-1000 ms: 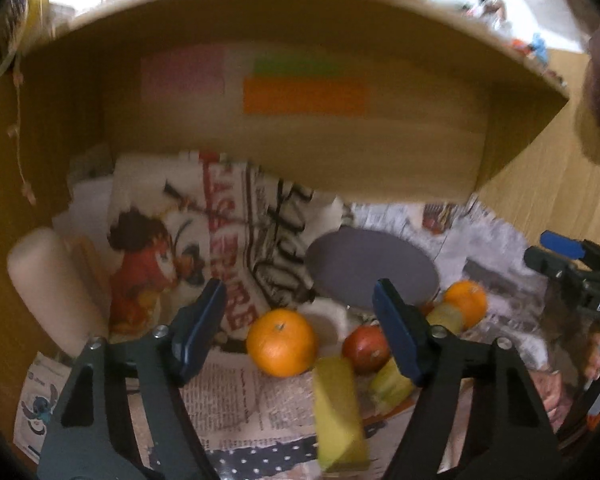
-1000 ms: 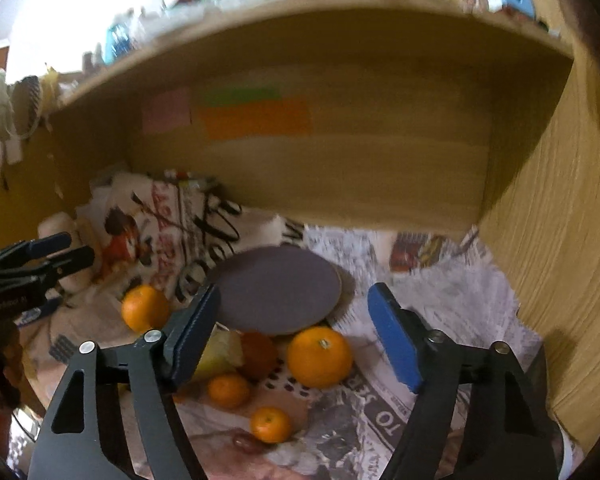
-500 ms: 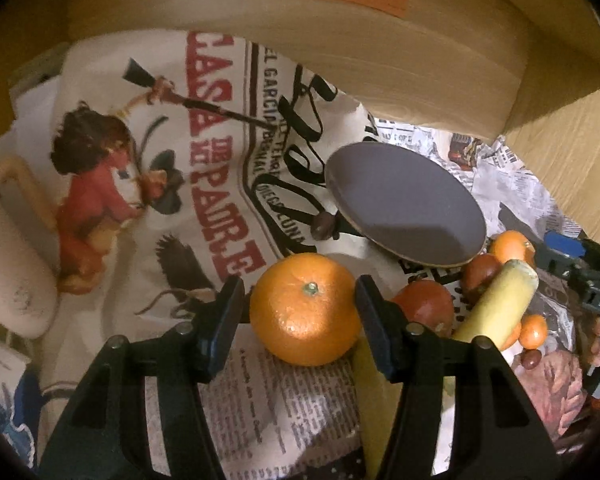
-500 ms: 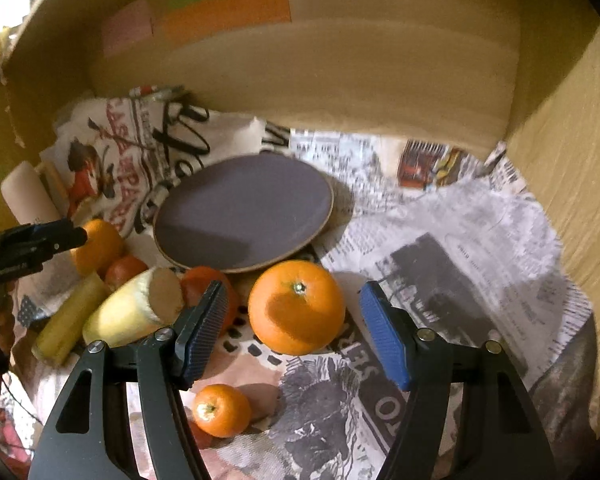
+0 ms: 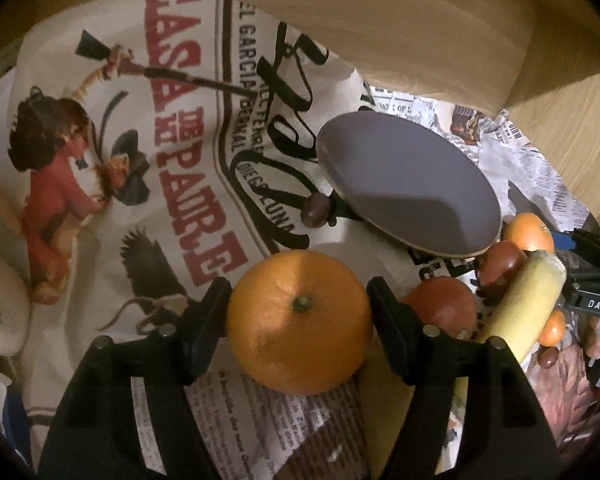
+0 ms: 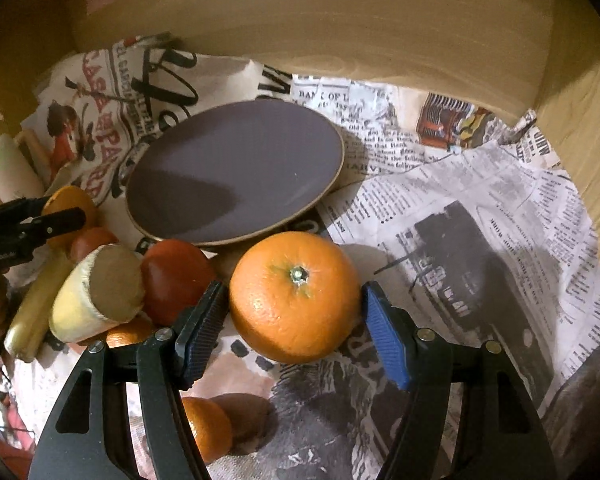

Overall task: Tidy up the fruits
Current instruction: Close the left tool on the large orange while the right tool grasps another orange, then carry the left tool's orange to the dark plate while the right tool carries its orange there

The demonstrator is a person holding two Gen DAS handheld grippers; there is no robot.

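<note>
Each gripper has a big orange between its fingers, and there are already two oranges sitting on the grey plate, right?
Not quite. The grey plate has nothing on it, as the right wrist view shows. The rest holds: the left gripper has an orange between its fingers, and the right gripper has another orange.

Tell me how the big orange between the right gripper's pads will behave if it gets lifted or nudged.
The orange looks round, so a nudge would probably roll it across the crumpled newspaper. Its dimpled peel likely gives the right gripper fair friction. It seems firm and fairly heavy for its size; the pads sit at its sides, so a centred squeeze should hold.
</note>
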